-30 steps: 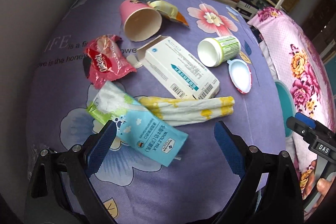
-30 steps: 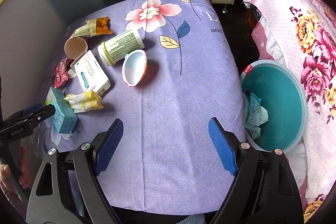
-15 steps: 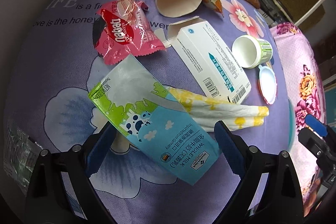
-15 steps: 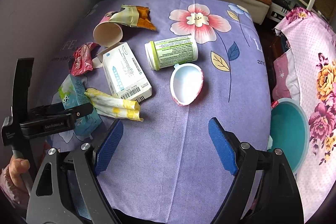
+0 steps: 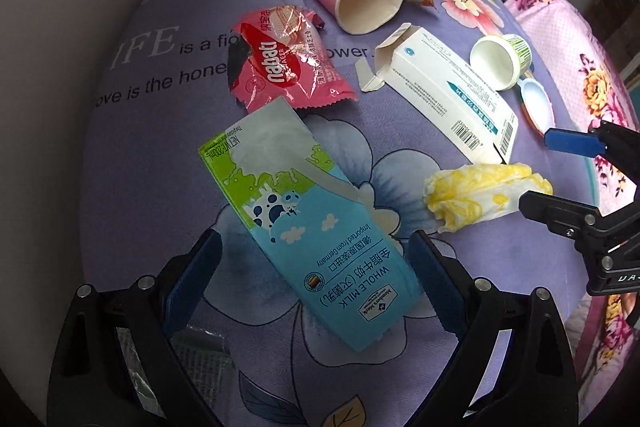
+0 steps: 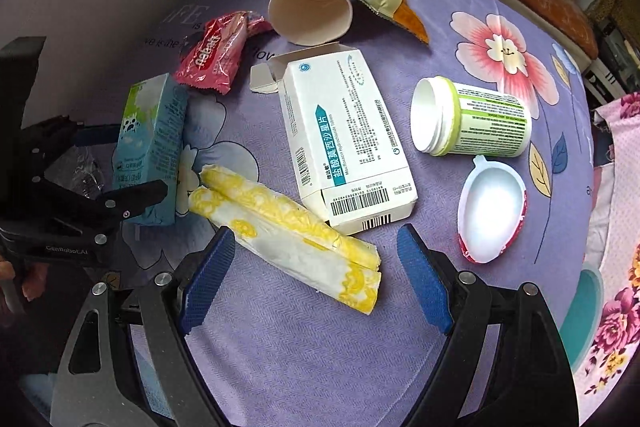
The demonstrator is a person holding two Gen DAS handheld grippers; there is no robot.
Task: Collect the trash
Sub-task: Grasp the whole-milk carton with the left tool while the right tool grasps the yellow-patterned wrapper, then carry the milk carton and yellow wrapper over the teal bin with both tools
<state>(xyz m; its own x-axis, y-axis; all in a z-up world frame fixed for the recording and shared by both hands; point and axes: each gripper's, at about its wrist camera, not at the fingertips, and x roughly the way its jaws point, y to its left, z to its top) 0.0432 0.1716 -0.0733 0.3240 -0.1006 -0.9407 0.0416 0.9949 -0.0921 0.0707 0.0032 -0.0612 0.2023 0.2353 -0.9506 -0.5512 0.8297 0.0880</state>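
1. Trash covers my table (image 6: 280,367) and none of it is in hand, so I judge the collecting far from done; I give places from the white medicine box (image 6: 340,143) in the middle of the heap.
2. Left of the box lies the blue milk carton (image 5: 320,227). My left tool (image 5: 316,279) is released, its blue pads either side of the carton's near end without pressing it. This looks like my next pickup.
3. Beyond the carton, up and left of the box, the red wafer wrapper (image 5: 284,59) lies flat and untouched.
4. Behind the box the pink paper cup (image 6: 310,13) lies on its side, with a torn yellow snack wrapper (image 6: 384,3) against it.
5. Touching the box's near end is the folded yellow napkin (image 6: 288,223). My right tool (image 6: 316,279) is released too and holds nothing, its pads straddling the napkin from above.
6. Right of the box lies the open green-labelled jar (image 6: 472,123), and just nearer me the empty jelly cup (image 6: 492,211).
7. Far right of the box, past the table edge, a sliver of the teal bin (image 6: 580,311) shows; I cannot see inside it. Seven pieces are left on the cloth.
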